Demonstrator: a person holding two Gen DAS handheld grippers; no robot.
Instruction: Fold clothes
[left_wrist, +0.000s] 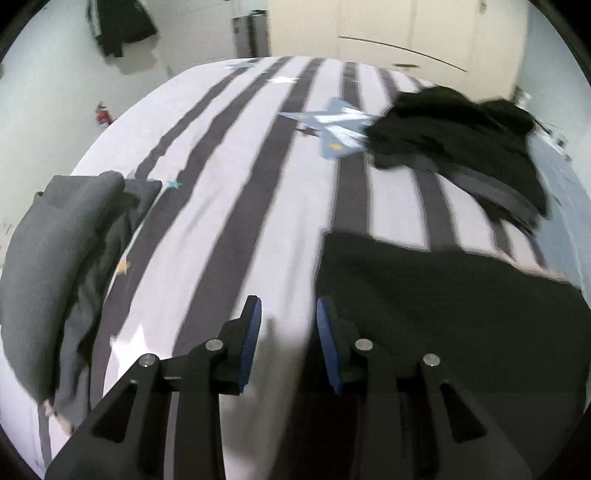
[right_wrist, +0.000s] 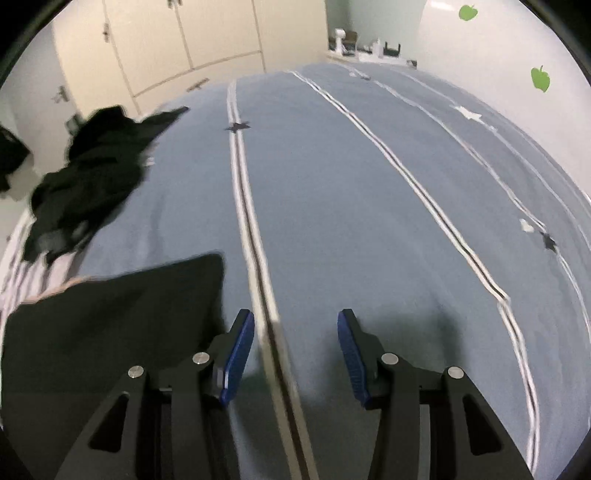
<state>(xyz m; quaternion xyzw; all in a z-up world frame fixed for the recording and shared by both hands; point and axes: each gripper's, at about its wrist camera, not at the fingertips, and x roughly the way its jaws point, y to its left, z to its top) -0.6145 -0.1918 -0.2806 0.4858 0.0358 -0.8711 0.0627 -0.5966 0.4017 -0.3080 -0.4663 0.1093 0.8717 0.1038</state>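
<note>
Left wrist view: left gripper jaws apart, nothing between them, over striped bed cover. Flat black garment lies just right of the jaws, its near-left corner beside the right finger. Right wrist view: right gripper jaws apart, empty; same garment to its left, edge close to the left finger. Garment sits between both hands. Further off: grey folded clothes at left, crumpled black pile beyond.

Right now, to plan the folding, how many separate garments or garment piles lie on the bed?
3: a grey garment pile at the left edge, a crumpled black heap farther back, and a flat black garment nearest the grippers. More may be hidden.
</note>
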